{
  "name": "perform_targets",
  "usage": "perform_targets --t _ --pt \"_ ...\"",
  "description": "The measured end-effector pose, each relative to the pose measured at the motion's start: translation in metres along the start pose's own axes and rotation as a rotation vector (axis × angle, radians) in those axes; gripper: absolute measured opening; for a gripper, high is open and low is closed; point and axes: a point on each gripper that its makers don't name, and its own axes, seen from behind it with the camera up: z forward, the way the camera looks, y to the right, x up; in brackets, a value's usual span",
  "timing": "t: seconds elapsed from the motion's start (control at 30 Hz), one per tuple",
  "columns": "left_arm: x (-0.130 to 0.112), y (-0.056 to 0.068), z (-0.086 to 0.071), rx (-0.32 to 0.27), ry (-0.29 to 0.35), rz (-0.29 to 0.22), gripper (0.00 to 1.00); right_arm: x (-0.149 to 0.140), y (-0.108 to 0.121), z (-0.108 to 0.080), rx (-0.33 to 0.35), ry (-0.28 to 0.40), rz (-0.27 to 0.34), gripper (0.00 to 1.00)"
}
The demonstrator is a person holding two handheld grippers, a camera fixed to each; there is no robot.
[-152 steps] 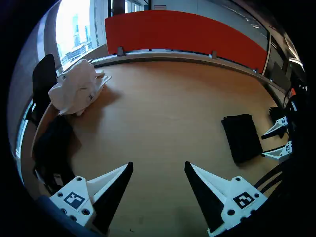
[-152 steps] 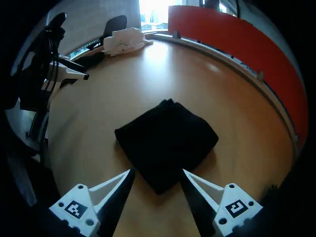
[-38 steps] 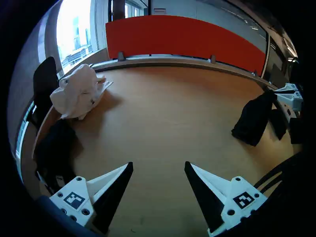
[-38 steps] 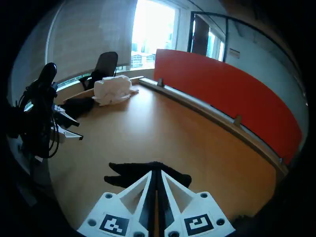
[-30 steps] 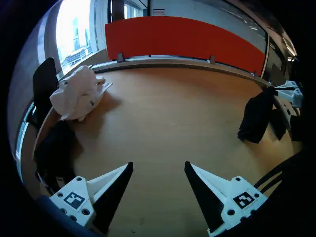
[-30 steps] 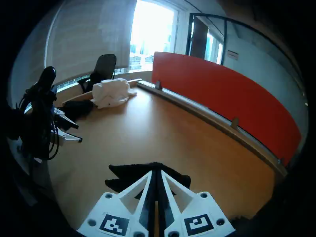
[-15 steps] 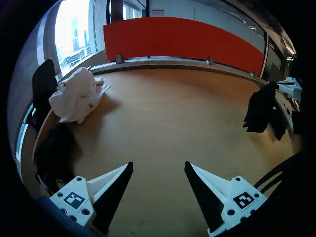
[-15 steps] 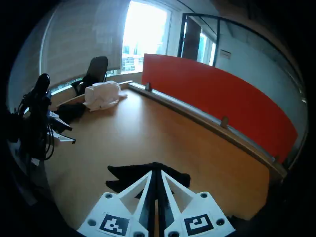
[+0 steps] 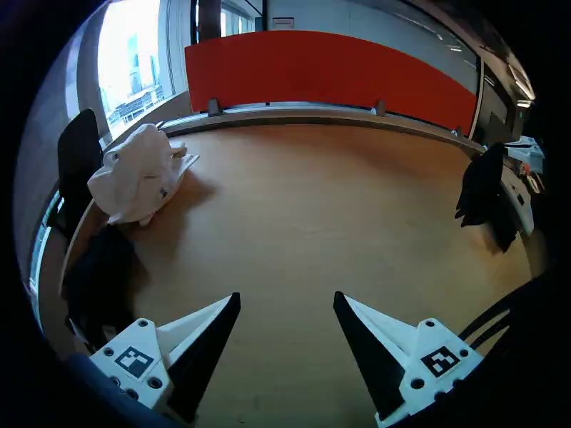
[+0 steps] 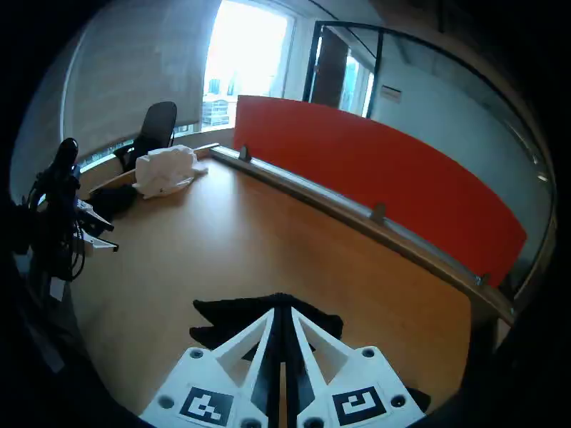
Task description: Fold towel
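The black towel (image 10: pixel 246 319) hangs folded from my right gripper (image 10: pixel 283 311), whose two fingers are shut together on its top edge above the wooden table (image 10: pixel 235 235). In the left gripper view the same towel (image 9: pixel 479 187) dangles in the air at the far right, off the tabletop (image 9: pixel 307 207). My left gripper (image 9: pixel 285 295) stands open low over the near part of the table, nothing between its fingers. It also shows at the left edge of the right gripper view as the left gripper (image 10: pixel 96 230), held by a hand.
A white heap of cloth (image 9: pixel 139 173) lies at the table's far left corner, with a dark heap (image 9: pixel 100 274) nearer along the left edge. A black chair (image 9: pixel 75 153) stands behind them. A red divider (image 9: pixel 328 71) runs along the table's far edge.
The right gripper closed on the folded black towel and lifted it off the table. Over the last second it carried the towel higher and farther right. The left gripper stayed put.
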Motion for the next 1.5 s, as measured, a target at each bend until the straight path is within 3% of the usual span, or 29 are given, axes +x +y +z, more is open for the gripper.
perform_targets --t 1.0,1.5 --pt "0.0 0.0 0.002 0.007 -0.008 0.006 0.97 -0.035 0.12 -0.038 -0.155 -0.066 0.046 0.05" --pt "0.003 0.001 0.005 0.012 -0.014 0.012 0.97 -0.053 0.171 -0.048 -0.213 -0.116 0.051 0.04"
